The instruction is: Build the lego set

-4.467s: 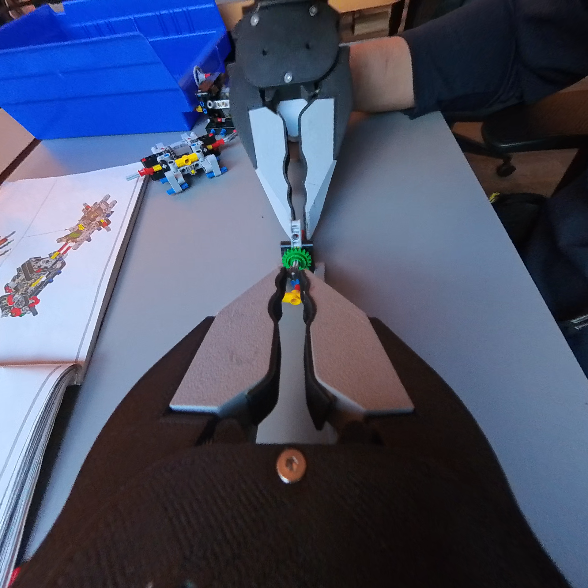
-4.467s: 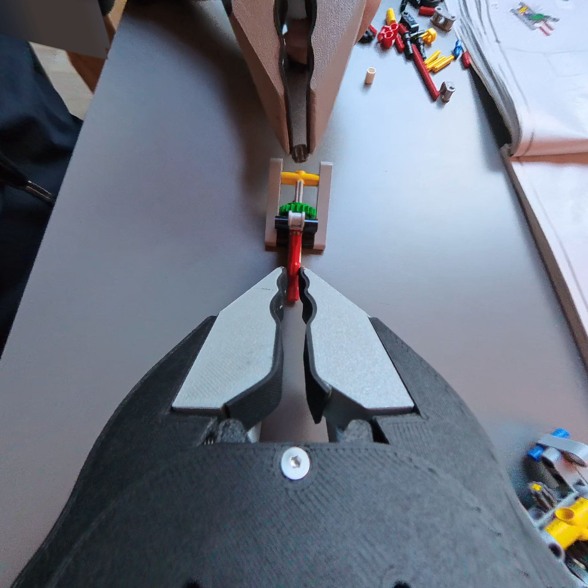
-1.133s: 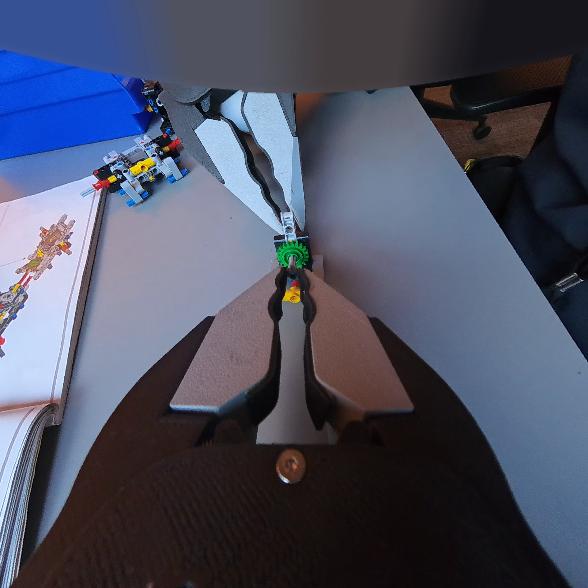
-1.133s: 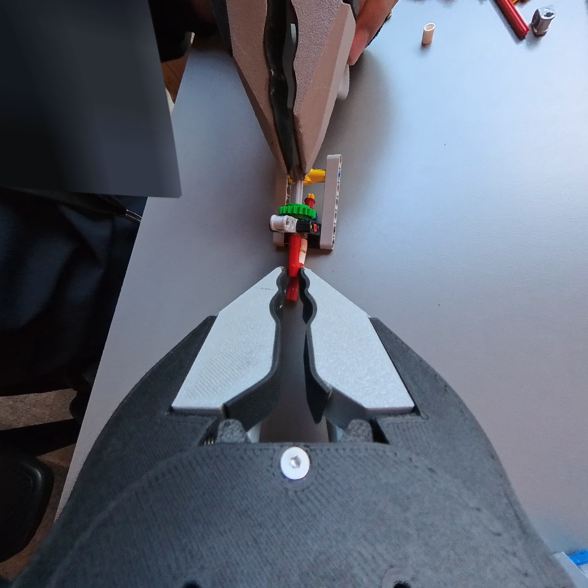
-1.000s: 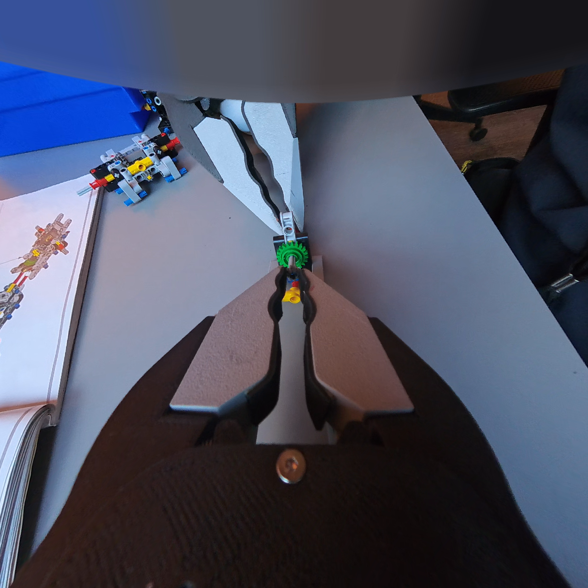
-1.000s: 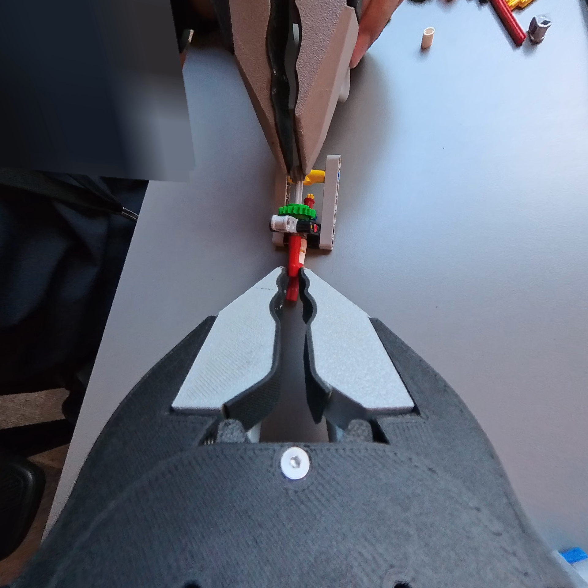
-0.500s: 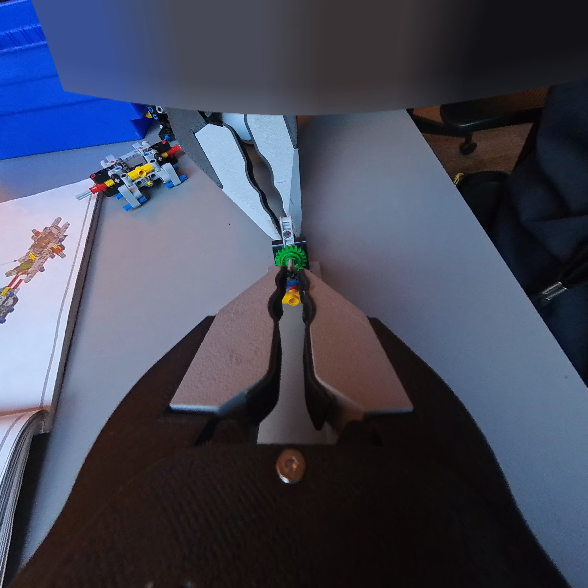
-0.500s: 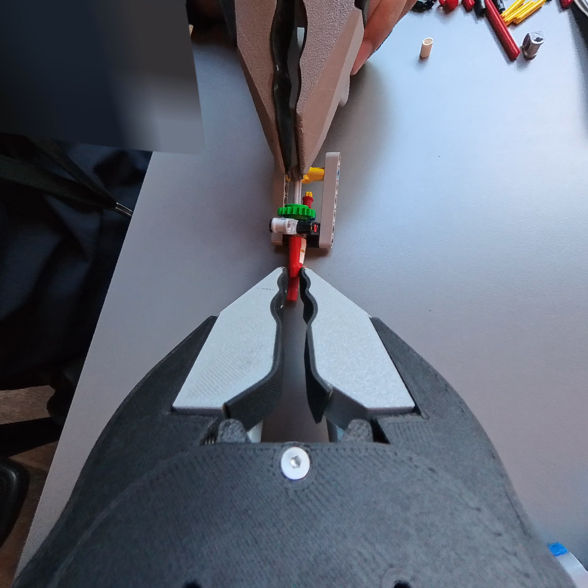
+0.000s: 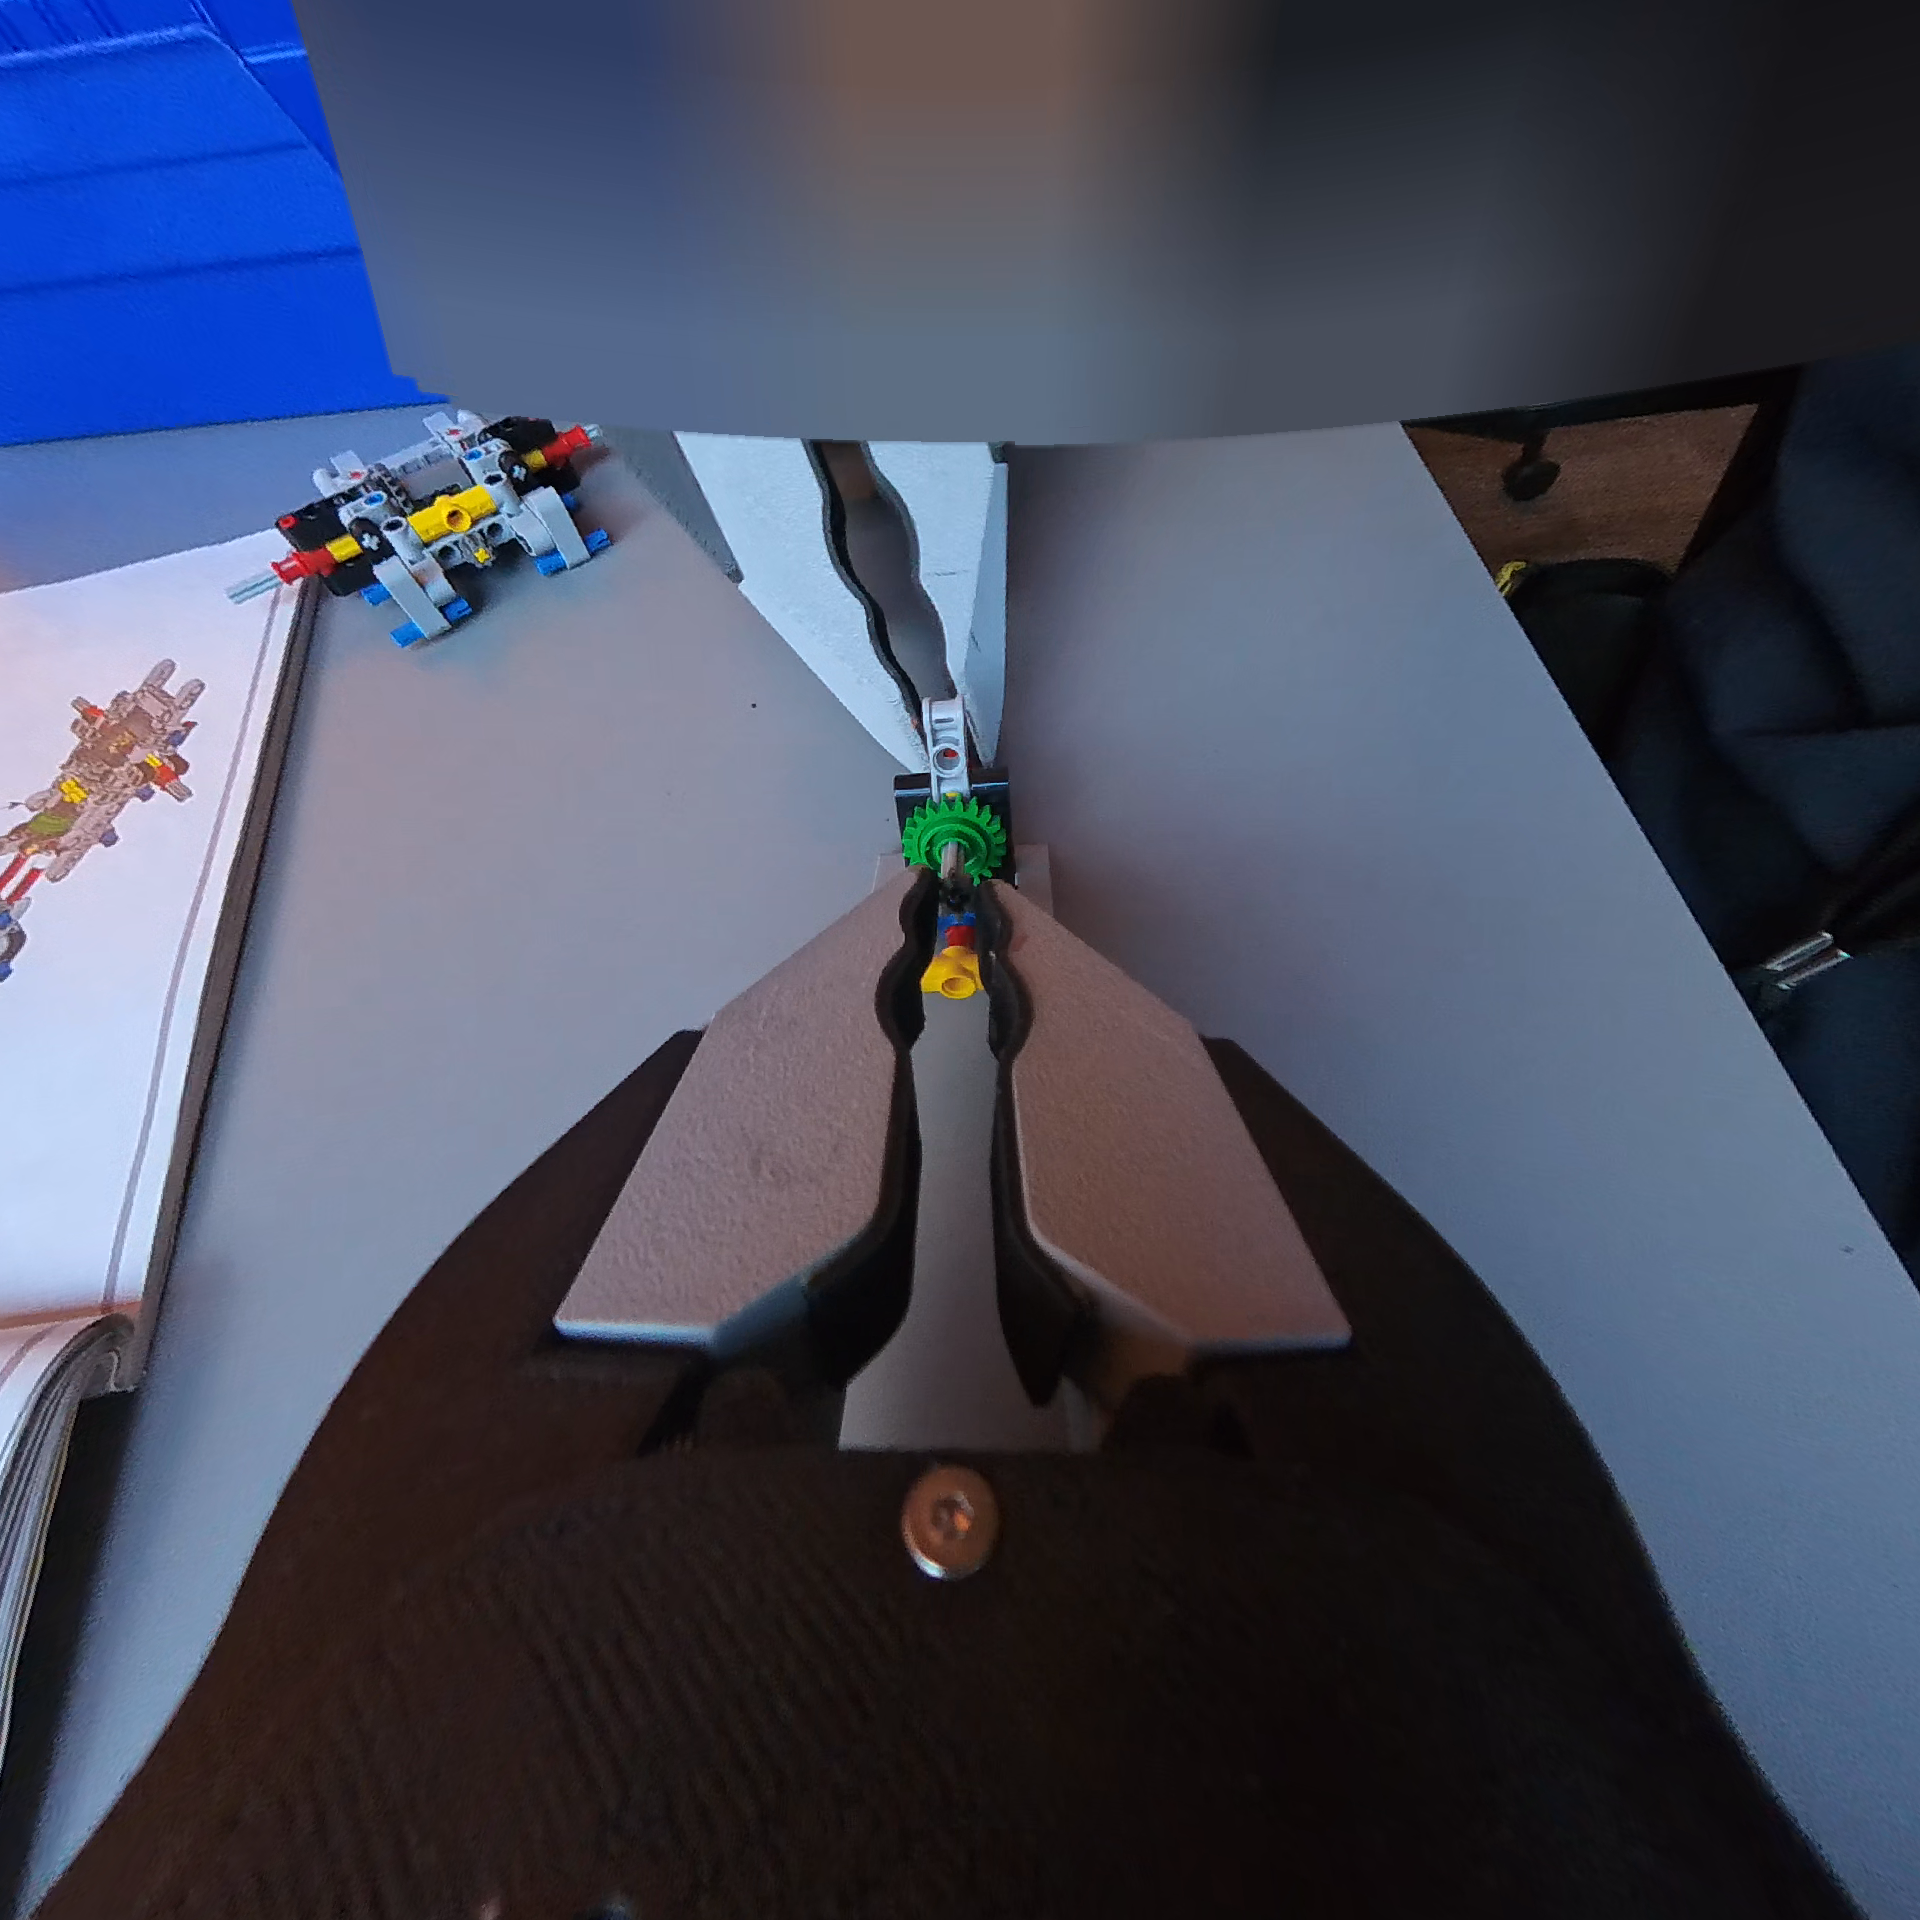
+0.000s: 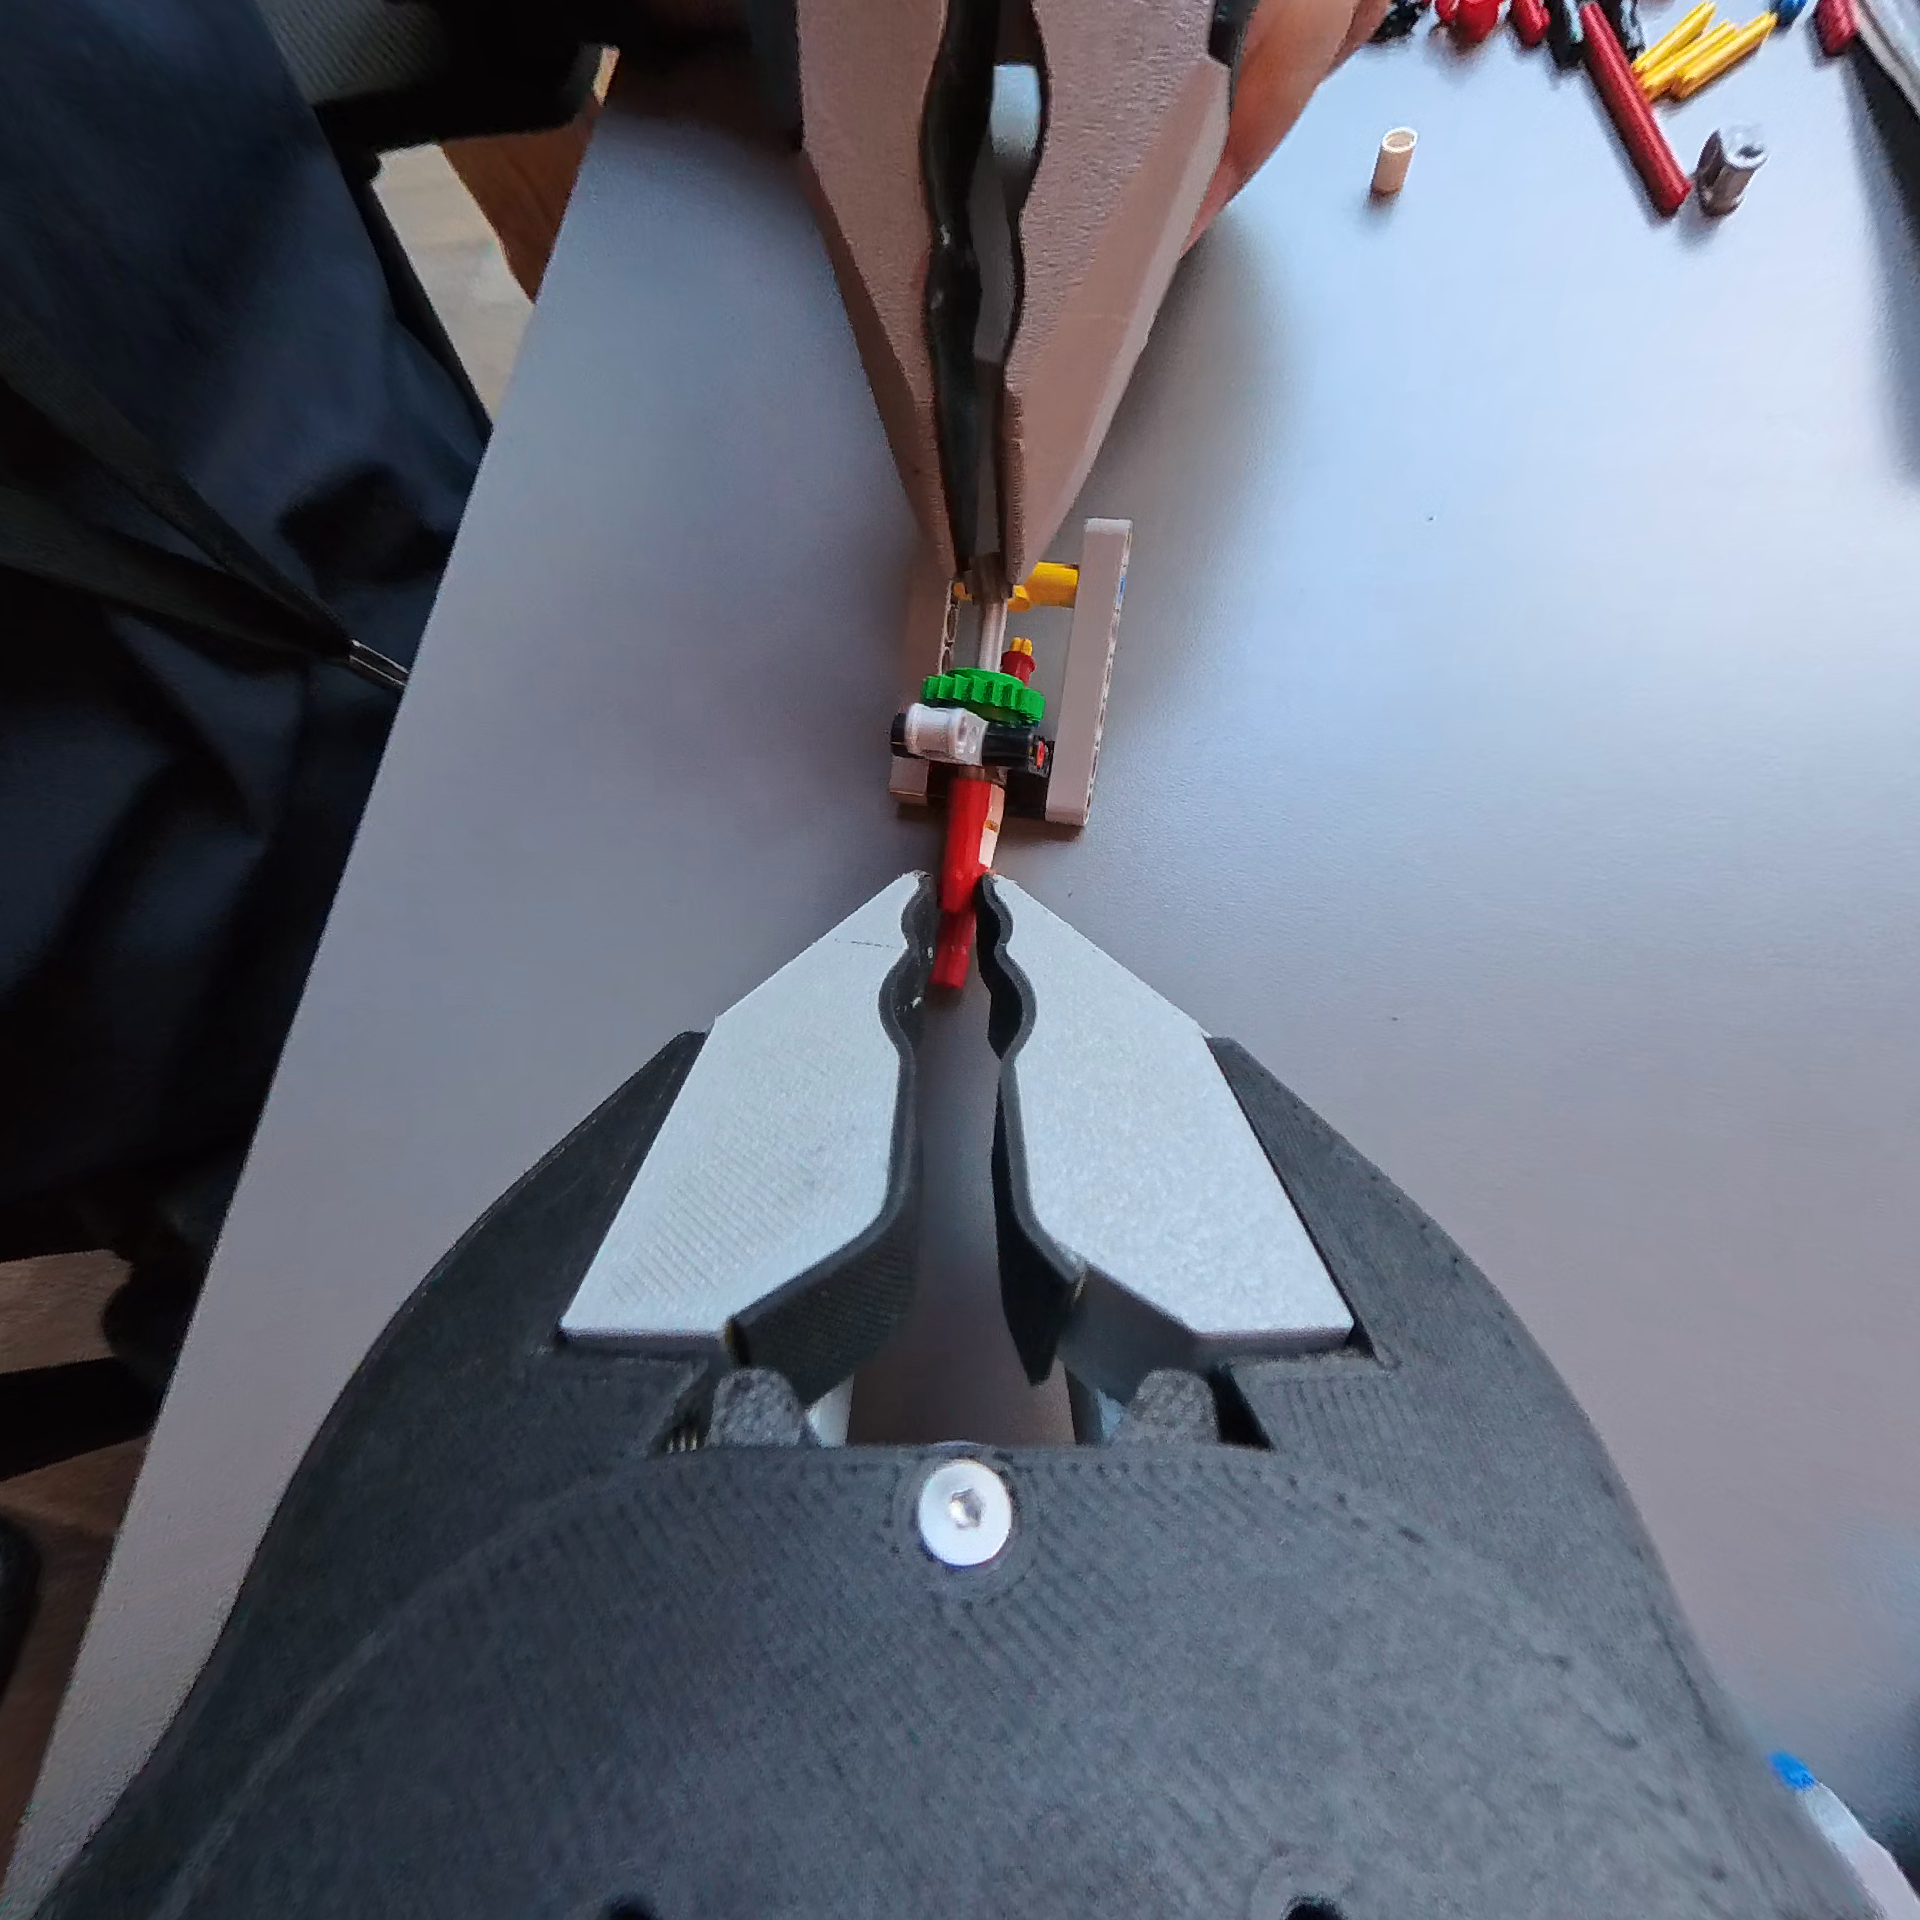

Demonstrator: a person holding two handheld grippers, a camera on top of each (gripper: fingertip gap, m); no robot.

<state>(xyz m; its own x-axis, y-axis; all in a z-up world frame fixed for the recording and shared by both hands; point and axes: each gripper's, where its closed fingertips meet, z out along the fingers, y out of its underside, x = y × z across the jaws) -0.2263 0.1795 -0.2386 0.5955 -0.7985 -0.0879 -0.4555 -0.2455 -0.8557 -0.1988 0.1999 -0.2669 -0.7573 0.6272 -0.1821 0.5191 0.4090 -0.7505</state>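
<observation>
Two hand-held grippers meet nose to nose over a small toy-brick assembly (image 10: 1003, 717) on a grey table (image 10: 1455, 727), near its long edge by a dark-clad person's lap. The right gripper (image 10: 961, 899), nearest in its own view, is clenched on a red plastic axle (image 10: 964, 831) that sticks out of the assembly's near end; both dark wavy pads press its sides. Just beyond the axle sit a white-and-black cross piece (image 10: 971, 732) and a green toothed gear wheel (image 10: 982, 688), framed by two light grey beams lying flat on the table. At the far end the left gripper (image 9: 954, 896), w/ tan-grey fingers, is closed on the thin grey shaft (image 10: 992, 623) running through the gear, next to a yellow connector (image 10: 1049, 584). Farther off, toward the table's far right corner in the right wrist view, lie loose red and yellow rods (image 10: 1642, 94), a cream tube (image 10: 1392, 161) and a metal-grey bush (image 10: 1730, 166). In the left wrist view, an open instruction booklet (image 9: 114, 883) lies at the table's left edge, w/ a built multicolour brick chassis (image 9: 436, 525) and blue plastic bins (image 9: 156, 260) beyond it.
</observation>
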